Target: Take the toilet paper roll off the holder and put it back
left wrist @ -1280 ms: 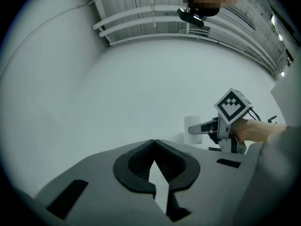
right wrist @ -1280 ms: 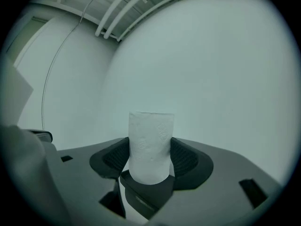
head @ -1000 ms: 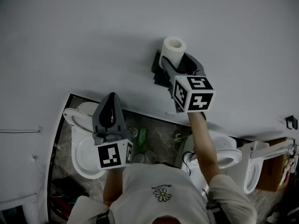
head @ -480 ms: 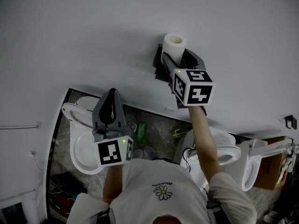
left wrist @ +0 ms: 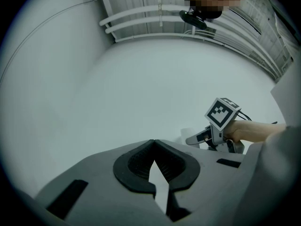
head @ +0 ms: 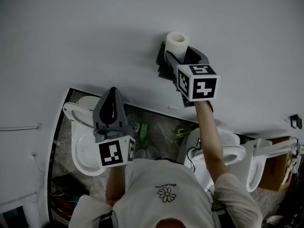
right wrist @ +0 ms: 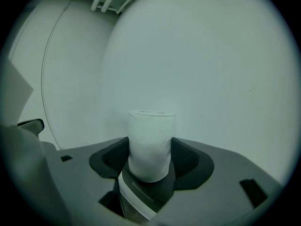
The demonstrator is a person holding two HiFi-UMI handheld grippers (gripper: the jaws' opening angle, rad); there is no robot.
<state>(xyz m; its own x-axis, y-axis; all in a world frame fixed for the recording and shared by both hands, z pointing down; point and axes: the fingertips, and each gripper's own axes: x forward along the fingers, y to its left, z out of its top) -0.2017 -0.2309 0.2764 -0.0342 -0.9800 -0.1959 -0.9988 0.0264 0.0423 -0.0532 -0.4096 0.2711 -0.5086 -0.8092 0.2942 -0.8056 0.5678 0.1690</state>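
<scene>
Clamping the toilet paper roll (right wrist: 150,142) between our right gripper (head: 179,56) jaws, roll upright at the black holder (head: 161,66) on the wall (head: 85,32); our left gripper (head: 112,93) jaws pressed together, empty, well apart

Head view: right gripper (head: 179,56), jaws clamped on toilet paper roll (head: 176,41), crept toward 12 o'clock, arm stretched further. Its marker cube sits higher in frame. Roll now tighter against dark wall holder (head: 162,64), less of its side showing. Left gripper (head: 113,94) edged slightly toward 12 o'clock.
</scene>
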